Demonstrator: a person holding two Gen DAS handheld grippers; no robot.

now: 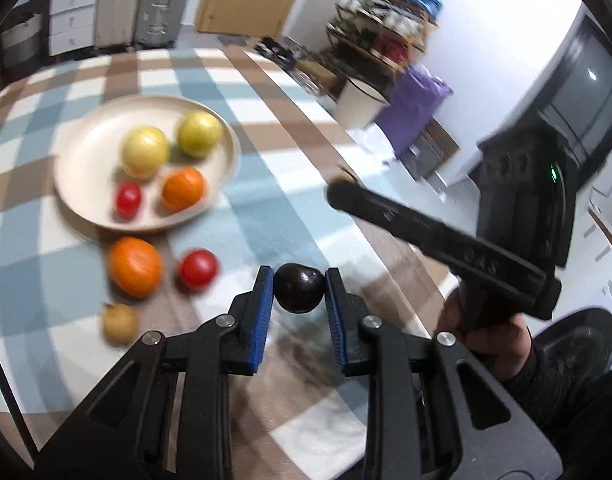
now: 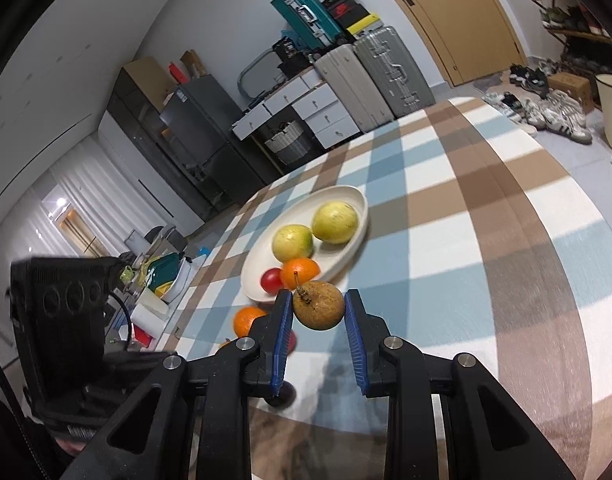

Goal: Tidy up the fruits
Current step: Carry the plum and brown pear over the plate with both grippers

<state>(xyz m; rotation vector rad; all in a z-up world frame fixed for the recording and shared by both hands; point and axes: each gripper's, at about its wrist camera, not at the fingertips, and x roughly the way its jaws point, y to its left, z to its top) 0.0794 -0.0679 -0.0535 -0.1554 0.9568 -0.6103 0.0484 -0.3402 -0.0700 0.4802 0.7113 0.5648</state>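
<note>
Both claws are loaded. The left claw (image 1: 299, 286) is closed on a small, dark purple, glossy round fruit (image 1: 298, 289), its blue ribbed pads pressing the fruit on both sides. The right claw (image 2: 318, 306) is closed on a brown, rough-skinned, pear-shaped fruit (image 2: 319, 305) with a short stem; the stem end points up and away from the claw, toward the dish.

The target, judged from the task, is the shallow cream round plate (image 1: 82, 184) on the checked blue, brown and white surface (image 1: 266, 208). It already holds two yellow-green round fruits, one orange citrus fruit and one small red fruit. A larger orange fruit (image 1: 134, 266), a red round fruit (image 1: 198, 268) and a small tan fruit (image 1: 120, 323) lie loose on the surface just beside the plate's near rim.

Governing relation: in the left wrist view the plate lies ahead and to the left of the left claw, with the loose fruits between. In the right wrist view the plate (image 2: 357, 204) lies directly ahead, its near rim just beyond the pear-shaped fruit. The right claw therefore appears nearer to a deposit.

View differences: the left wrist view shows the right tool from the side and the hand (image 1: 485, 328) gripping it, and all three loose fruits. The right wrist view hides most of these behind its own fingers.
</note>
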